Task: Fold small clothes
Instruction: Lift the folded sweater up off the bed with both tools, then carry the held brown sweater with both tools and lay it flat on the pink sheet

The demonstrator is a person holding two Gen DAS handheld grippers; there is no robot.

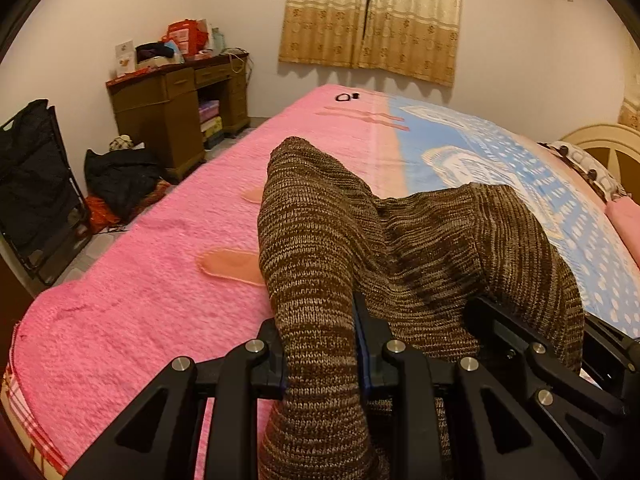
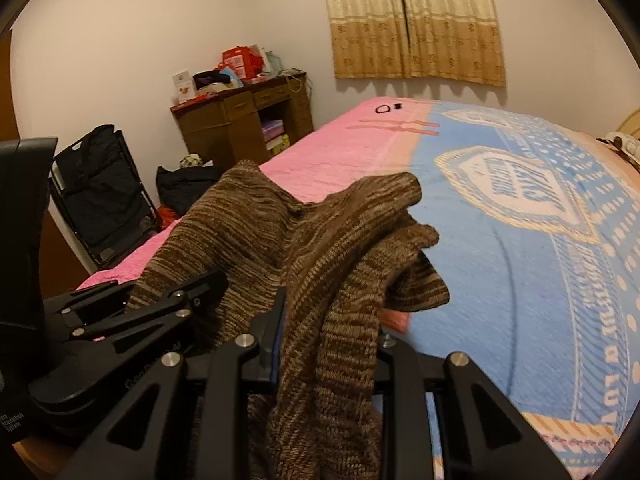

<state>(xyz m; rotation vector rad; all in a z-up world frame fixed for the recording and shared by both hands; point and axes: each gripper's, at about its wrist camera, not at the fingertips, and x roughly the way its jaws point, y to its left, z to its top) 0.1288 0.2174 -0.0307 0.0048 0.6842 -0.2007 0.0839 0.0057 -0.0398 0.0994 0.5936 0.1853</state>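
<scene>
While clamped, both tools pinch brown knitwear

Ahead 12 o'clock: brown knit garment bunched high, blocks low passage | 10 o'clock: pink blanket flat, open run to bed edge | 1–3 o'clock: blue blanket open | far 12: small black items, possibly hair ties | 9 o'clock, off bed: desk, black bags
</scene>
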